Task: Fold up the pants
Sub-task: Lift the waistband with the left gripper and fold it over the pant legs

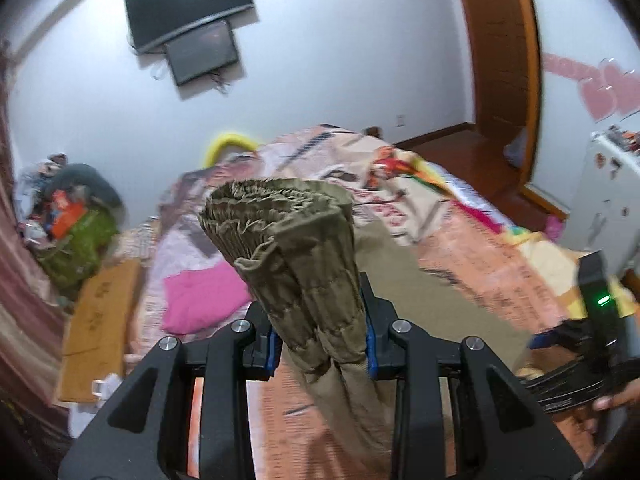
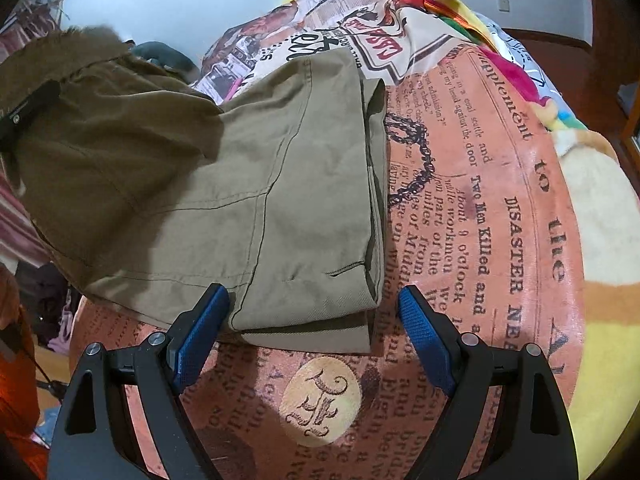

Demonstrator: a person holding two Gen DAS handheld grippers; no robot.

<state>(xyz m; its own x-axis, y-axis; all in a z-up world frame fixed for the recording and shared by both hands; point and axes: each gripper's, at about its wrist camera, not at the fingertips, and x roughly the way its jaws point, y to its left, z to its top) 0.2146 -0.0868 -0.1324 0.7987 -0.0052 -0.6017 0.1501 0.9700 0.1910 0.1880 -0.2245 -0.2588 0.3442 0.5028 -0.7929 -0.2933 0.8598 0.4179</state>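
Left tongs (image 1: 320,344) clench the pants (image 2: 280,200); right tongs (image 2: 312,340) gape; bedspread (image 2: 500,240) reads "DISASTER".

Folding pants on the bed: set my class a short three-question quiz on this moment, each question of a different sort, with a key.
1. True or false: the left gripper is shut on the waistband of the khaki pants.
2. Which best describes the right gripper?
A. shut on a pant leg
B. open, with the folded edge of the pants lying between its fingers
C. holding the pink cloth
3. Fill in: the pants lie on a bedspread printed like a ____.

Key: 1 true; 2 B; 3 newspaper.
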